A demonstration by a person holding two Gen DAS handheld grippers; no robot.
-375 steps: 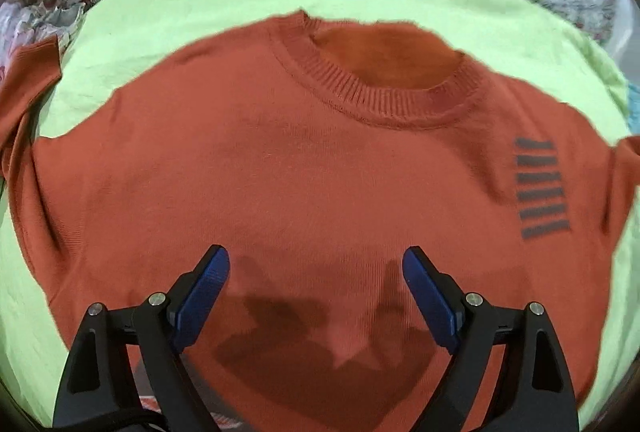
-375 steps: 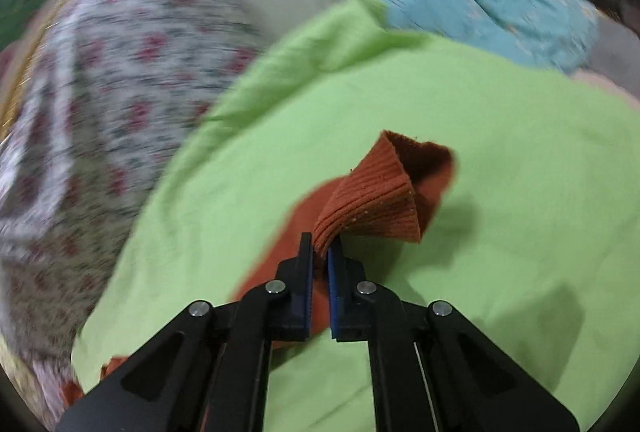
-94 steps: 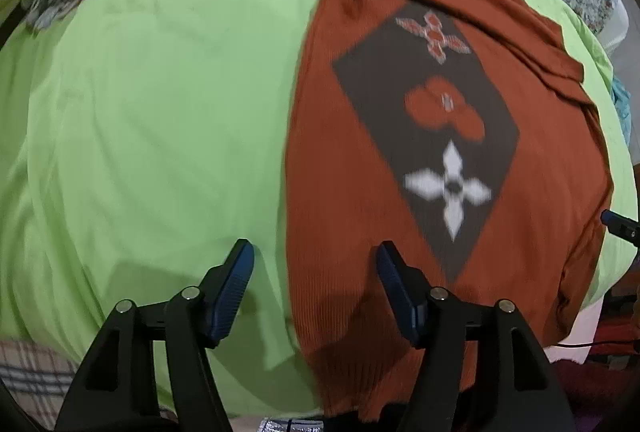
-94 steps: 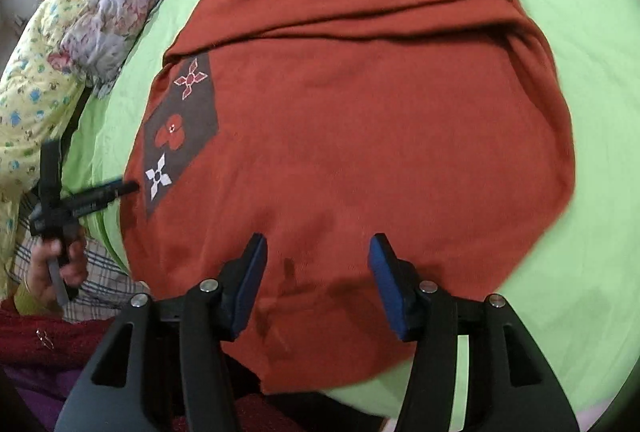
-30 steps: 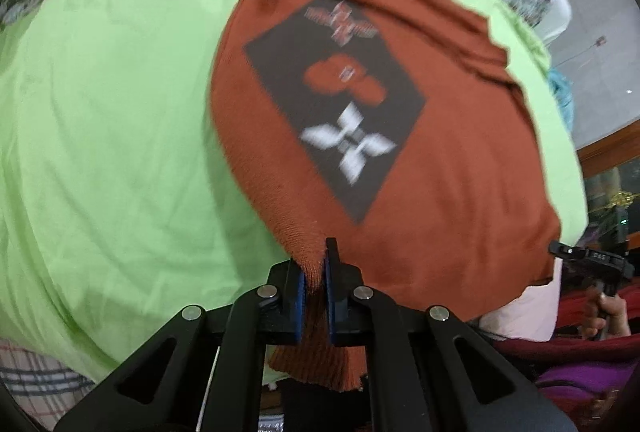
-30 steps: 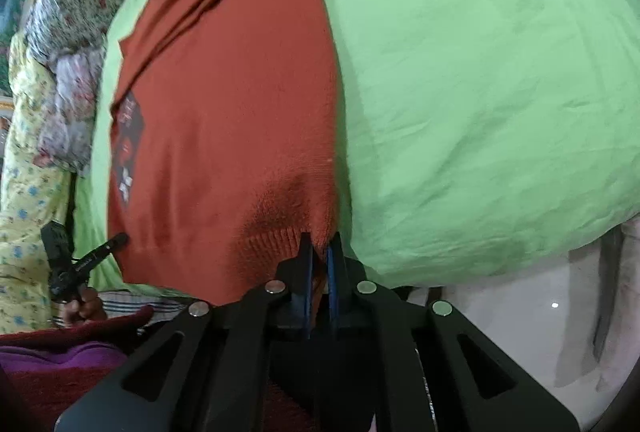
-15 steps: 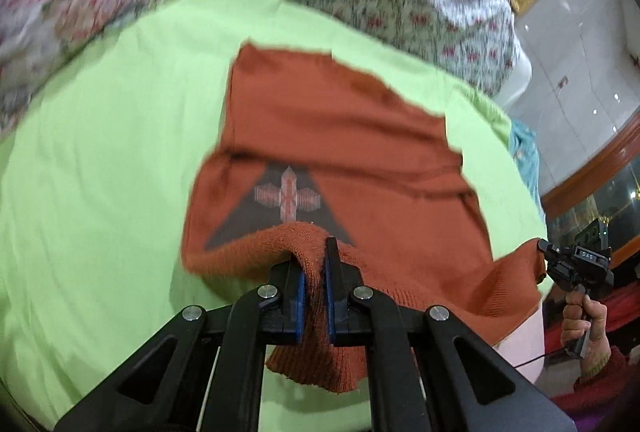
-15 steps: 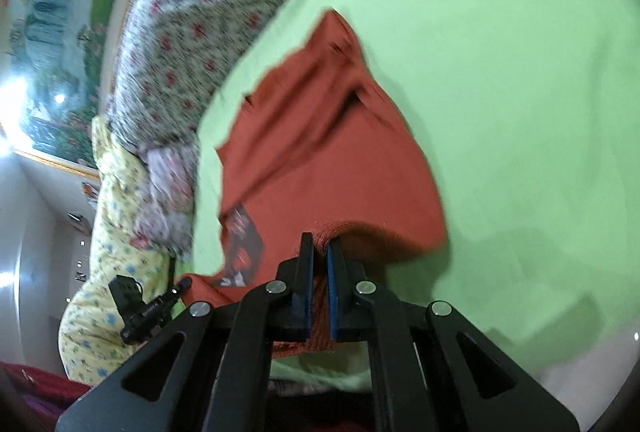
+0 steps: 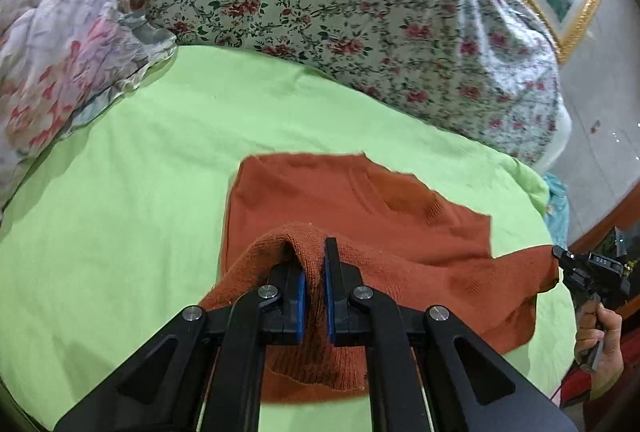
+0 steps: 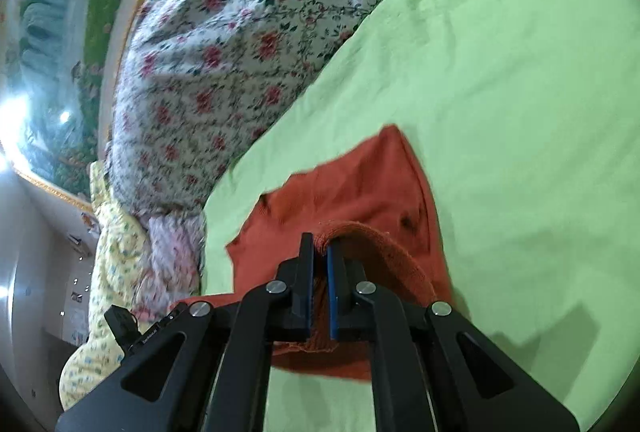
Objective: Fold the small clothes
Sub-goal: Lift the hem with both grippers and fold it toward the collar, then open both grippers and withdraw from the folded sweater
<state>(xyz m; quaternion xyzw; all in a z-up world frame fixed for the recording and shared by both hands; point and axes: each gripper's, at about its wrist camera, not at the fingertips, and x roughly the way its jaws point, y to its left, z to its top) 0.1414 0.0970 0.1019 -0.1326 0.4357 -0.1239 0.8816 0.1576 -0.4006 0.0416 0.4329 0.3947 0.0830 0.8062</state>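
Over the green bed sheet (image 9: 120, 191) | I hold both hem corners of the orange sweater (image 9: 360, 199) lifted, to fold it | left claw (image 9: 314, 272) and right claw (image 10: 319, 268) clamped on knit

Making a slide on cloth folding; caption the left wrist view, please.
Left gripper clamps the orange sweater hem above the green sheet; right gripper holds the other corner.

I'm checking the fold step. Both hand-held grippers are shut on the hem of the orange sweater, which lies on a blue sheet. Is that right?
Not quite: the sheet is light green, not blue, as the left wrist view shows. Both the left hand-held gripper and the right hand-held gripper are indeed shut on the orange sweater.
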